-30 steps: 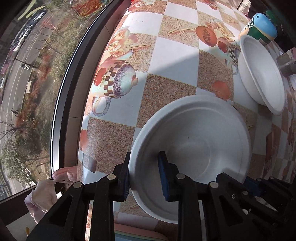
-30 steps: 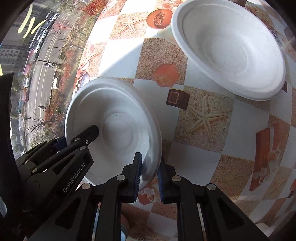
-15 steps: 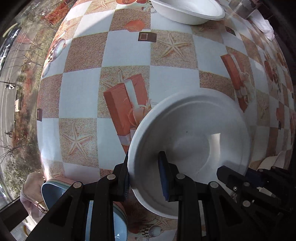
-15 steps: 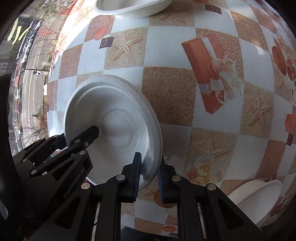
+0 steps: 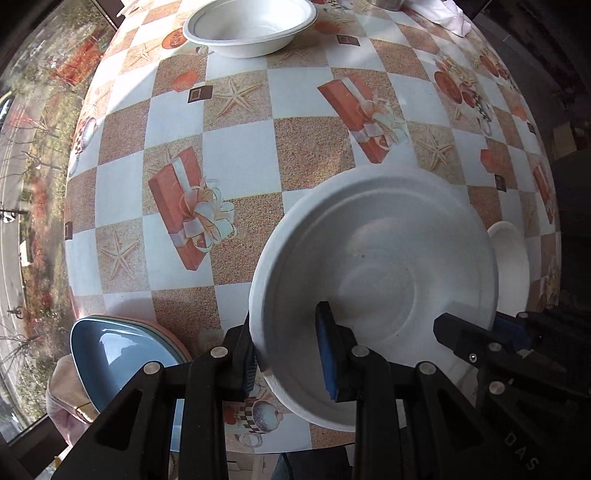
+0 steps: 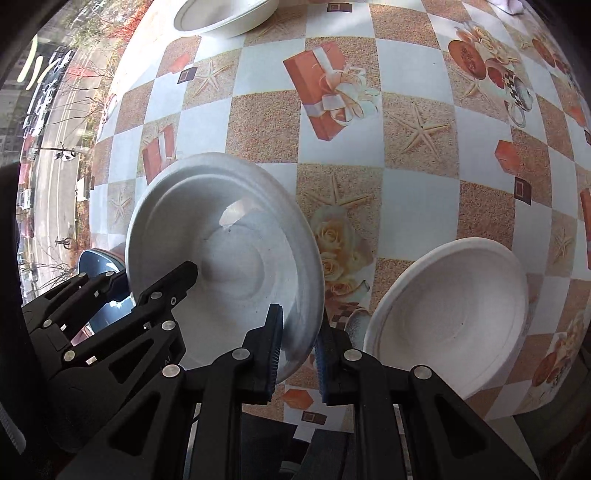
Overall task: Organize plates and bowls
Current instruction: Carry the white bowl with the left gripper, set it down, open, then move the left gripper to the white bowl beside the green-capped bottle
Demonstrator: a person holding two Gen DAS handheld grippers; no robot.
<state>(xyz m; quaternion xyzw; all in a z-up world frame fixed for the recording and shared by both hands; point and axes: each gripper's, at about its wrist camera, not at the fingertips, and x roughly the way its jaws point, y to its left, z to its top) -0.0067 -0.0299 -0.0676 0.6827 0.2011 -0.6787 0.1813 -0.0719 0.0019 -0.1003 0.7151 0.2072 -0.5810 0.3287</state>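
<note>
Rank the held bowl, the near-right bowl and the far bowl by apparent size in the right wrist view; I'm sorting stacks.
1. Held bowl, though nearness to the camera enlarges it.
2. Near-right bowl, about as large; I wouldn't rank these two firmly.
3. Far bowl, smallest, but farthest and cropped.

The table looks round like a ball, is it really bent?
No: in both wrist views the fisheye lens bulges the checked tablecloth. In the left wrist view, window light glares off the blue plate; in the right wrist view, a sunlit patch sits inside the held white bowl.
</note>
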